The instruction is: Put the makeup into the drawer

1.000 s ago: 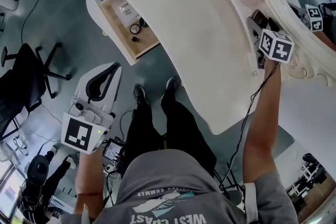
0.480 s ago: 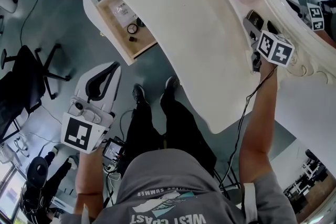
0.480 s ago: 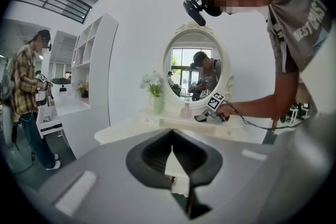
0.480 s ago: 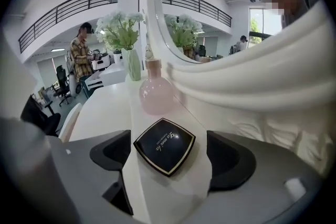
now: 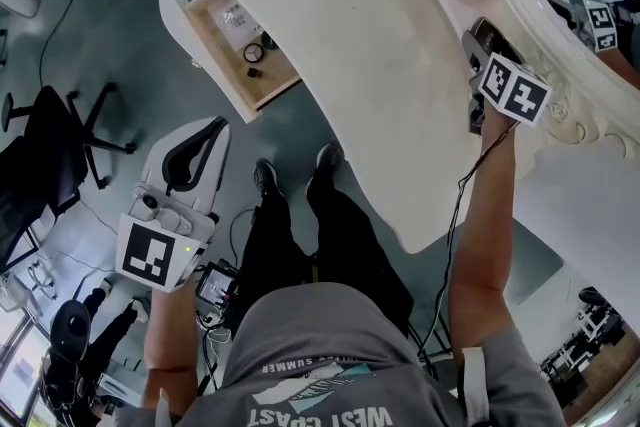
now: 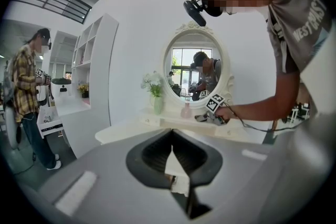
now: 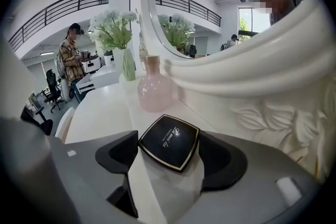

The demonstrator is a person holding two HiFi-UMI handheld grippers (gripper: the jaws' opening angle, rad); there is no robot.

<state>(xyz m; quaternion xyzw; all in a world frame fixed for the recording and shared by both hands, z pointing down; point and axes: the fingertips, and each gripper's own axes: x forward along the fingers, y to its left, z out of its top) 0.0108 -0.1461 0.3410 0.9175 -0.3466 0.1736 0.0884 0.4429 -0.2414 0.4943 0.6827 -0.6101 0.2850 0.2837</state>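
Nearest the person, at about 8 o'clock in the head view, the left gripper (image 5: 200,140) hangs beside the legs, off the table. Its jaws are pressed together with nothing between them, and it takes no part in the work for now.

Further out, at 10 o'clock, the wooden drawer (image 5: 218,50) stands pulled open from under the edge of the white vanity table (image 5: 370,65). A few small items already lie inside, with bare wood left beside them.

Across the tabletop at 2 o'clock, well apart from the drawer, the right gripper (image 7: 169,147) points down at the far edge of the table. Its jaws stand wide and have just been closing in. The black makeup compact (image 7: 169,139) lies flat on the table between them, turned cornerwise, with one corner at each pad. I see no firm pinch yet.

Beyond the compact, at its 12 o'clock in the right gripper view, sits a pink vase (image 7: 154,89). The carved mirror frame (image 7: 273,113) rises just beside it at 3 o'clock.

The step in hand looks like the grasp of the compact. The next move calls for closing squarely on its two opposite corners. A cornerwise hold could let the smooth case twist or slip, so a small roll to meet its flat sides may help. Then comes a lift clear of the frame and a long carry to the drawer at 10 o'clock.
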